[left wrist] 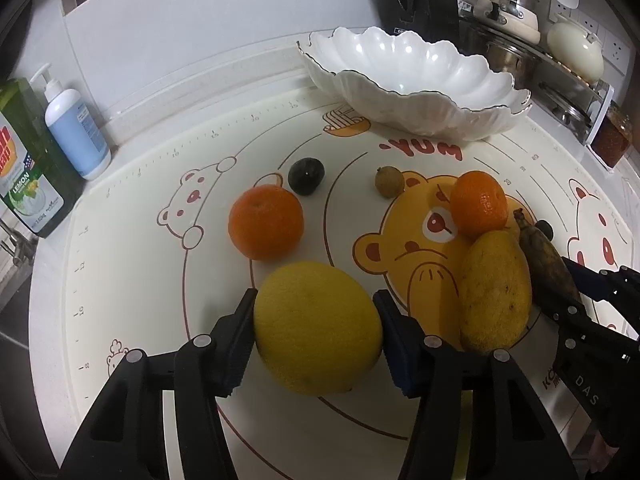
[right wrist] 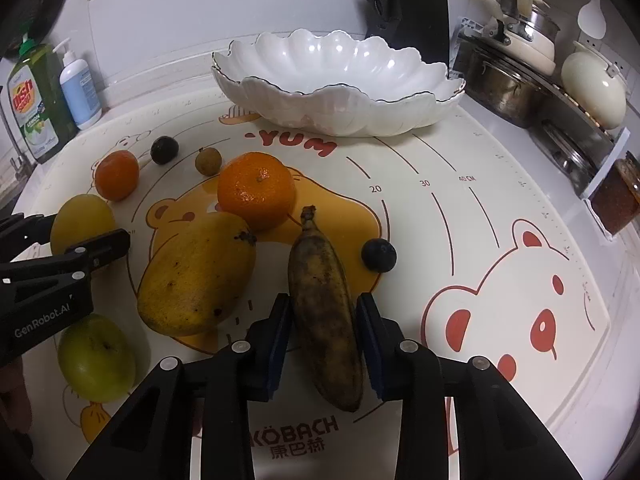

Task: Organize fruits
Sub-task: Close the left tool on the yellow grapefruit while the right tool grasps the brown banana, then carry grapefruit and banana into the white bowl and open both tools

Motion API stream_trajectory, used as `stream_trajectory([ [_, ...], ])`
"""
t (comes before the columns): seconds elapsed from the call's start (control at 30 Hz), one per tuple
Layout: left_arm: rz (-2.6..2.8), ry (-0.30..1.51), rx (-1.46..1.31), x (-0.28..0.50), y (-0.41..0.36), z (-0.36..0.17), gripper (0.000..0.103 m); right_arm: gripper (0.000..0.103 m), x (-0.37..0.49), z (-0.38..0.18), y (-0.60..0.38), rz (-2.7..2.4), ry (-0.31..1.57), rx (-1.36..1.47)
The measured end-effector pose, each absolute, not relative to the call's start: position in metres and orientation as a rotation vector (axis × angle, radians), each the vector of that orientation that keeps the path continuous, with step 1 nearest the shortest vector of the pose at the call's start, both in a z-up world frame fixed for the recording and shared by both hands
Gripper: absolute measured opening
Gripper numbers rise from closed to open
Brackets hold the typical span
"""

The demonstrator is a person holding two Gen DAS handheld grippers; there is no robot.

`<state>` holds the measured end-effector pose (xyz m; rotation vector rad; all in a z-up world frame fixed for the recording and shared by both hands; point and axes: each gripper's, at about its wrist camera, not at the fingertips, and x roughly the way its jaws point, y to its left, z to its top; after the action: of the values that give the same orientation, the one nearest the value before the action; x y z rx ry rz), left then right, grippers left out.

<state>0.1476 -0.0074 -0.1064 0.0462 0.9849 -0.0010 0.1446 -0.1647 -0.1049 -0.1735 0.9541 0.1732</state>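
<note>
My left gripper [left wrist: 316, 320] is shut on a big yellow citrus fruit [left wrist: 318, 326], pads on both its sides, low over the mat. My right gripper [right wrist: 323, 320] straddles a blackened banana [right wrist: 324, 304] lying on the mat; the pads are at its sides with slight gaps. A yellow mango [right wrist: 196, 276] lies left of the banana. Two oranges [right wrist: 256, 190] [right wrist: 117, 175], a dark round fruit [right wrist: 164, 149], a small brown fruit [right wrist: 208, 161], a dark plum [right wrist: 378, 255] and a green apple [right wrist: 96, 356] lie on the mat. The white scalloped bowl [right wrist: 340, 120] stands empty at the back.
Dish soap bottle [right wrist: 36, 104] and a pump bottle [right wrist: 80, 88] stand at the back left. A knife block [right wrist: 408, 12], pots on a rack [right wrist: 516, 80] and a jar [right wrist: 618, 200] line the back right. The printed mat [right wrist: 520, 200] covers the counter.
</note>
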Motion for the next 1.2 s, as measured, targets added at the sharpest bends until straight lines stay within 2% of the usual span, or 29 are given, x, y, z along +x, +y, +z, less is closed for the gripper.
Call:
stream_trajectory([
  [0.47,-0.052,0.955,0.034,0.132,-0.008,-0.097,0.055,0.031,0.136,-0.088,-0.171,0.145,0.922,-0.086],
  [1.2,-0.129,0.784,0.045,0.153,-0.021,-0.019,0.055,0.031,0.154,-0.025,-0.19,0.103,0.788,0.022],
])
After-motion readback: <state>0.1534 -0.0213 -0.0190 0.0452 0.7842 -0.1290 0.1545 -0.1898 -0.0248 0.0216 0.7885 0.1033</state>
